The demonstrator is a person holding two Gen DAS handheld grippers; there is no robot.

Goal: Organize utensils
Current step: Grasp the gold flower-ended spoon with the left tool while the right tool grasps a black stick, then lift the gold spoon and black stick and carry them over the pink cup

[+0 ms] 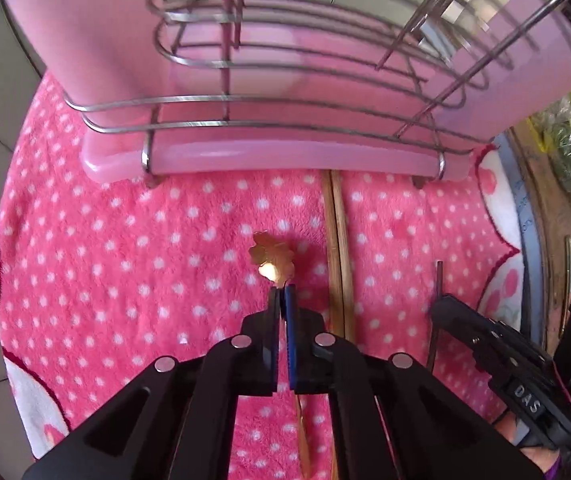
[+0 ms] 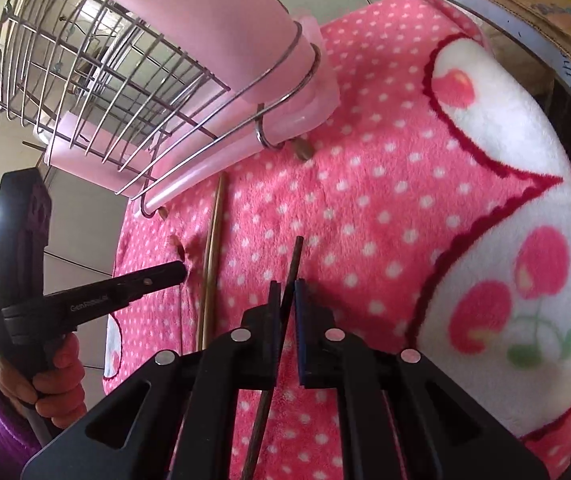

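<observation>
Left gripper [image 1: 283, 294]: clamped on gold flower-topped utensil [image 1: 271, 258], frame centre
Right gripper [image 2: 287, 292]: pinching dark chopstick [image 2: 294, 260]
Rack [image 1: 285, 120]: upper frame

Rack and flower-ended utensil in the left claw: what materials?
Rack: bare metal wire, probably polished steel; thin rods with bright glints, over a glossy pink plastic-looking tray. Flower-ended utensil: gold-toned, likely metal; one hot specular highlight. Plating or solid cannot be told. Left claw pinches its stem.

The wire rack [image 1: 285, 120] on its pink tray [image 1: 277, 160] blocks the far side, while polka-dot blanket [image 1: 125, 260] left of the bamboo chopsticks [image 1: 341, 264] lies open.
</observation>
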